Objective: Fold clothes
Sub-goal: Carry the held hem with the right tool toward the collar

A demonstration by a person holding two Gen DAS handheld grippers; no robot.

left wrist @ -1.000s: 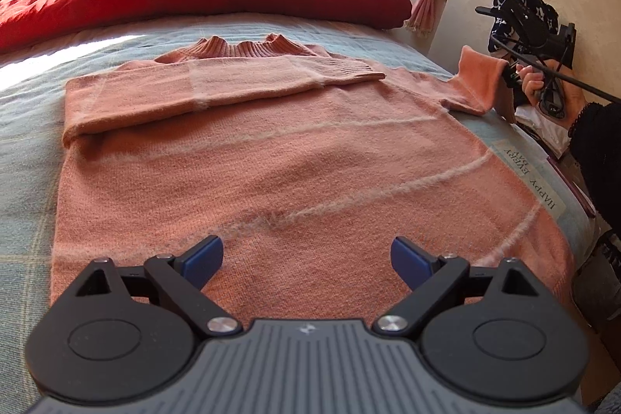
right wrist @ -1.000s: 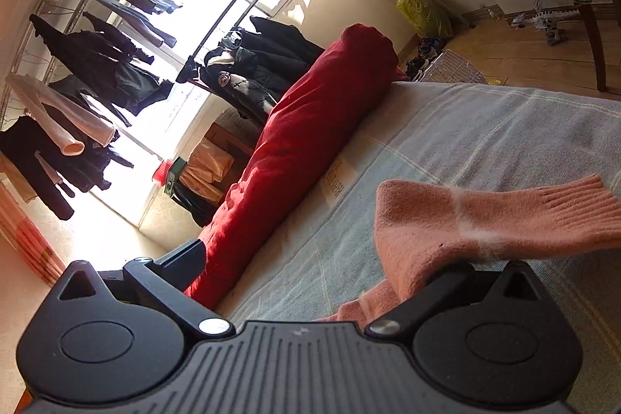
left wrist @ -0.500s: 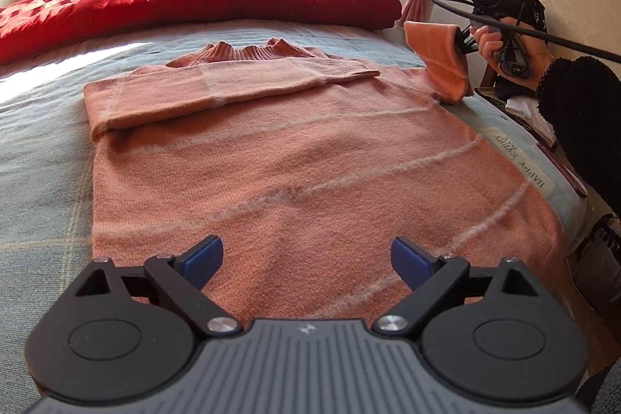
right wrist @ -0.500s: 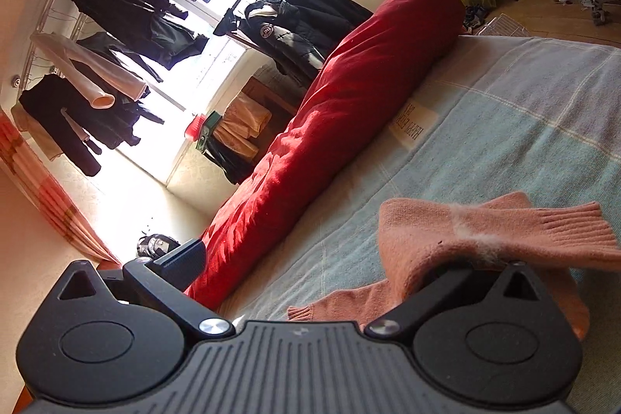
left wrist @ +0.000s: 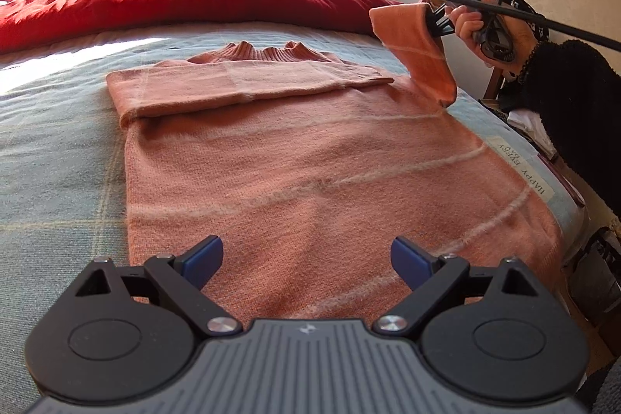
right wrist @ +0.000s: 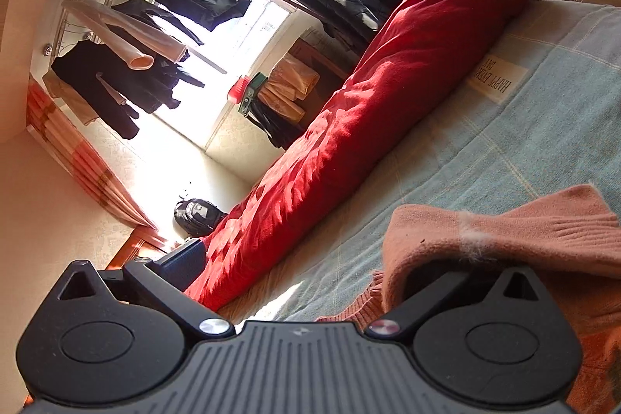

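Progress check, left to right. Pale blue checked bedcover carried the salmon-pink knitted sweater with thin white stripes, laid flat with its ribbed collar toward 12 o'clock and its hem toward 6 o'clock, just ahead of the left gripper. One sleeve was already folded across the chest, cuff pointing to 3 o'clock. Left gripper hovered over the hem with its blue-padded fingers spread wide and nothing between them.

At 2 o'clock in the left wrist view, the other sleeve was lifted clear of the bed, hanging from the right gripper. In the right wrist view this sleeve was draped over one finger; the other finger stood far off, so a true pinch could not be confirmed.

Judged: first sleeve fold done, second in hand; body folds remained.
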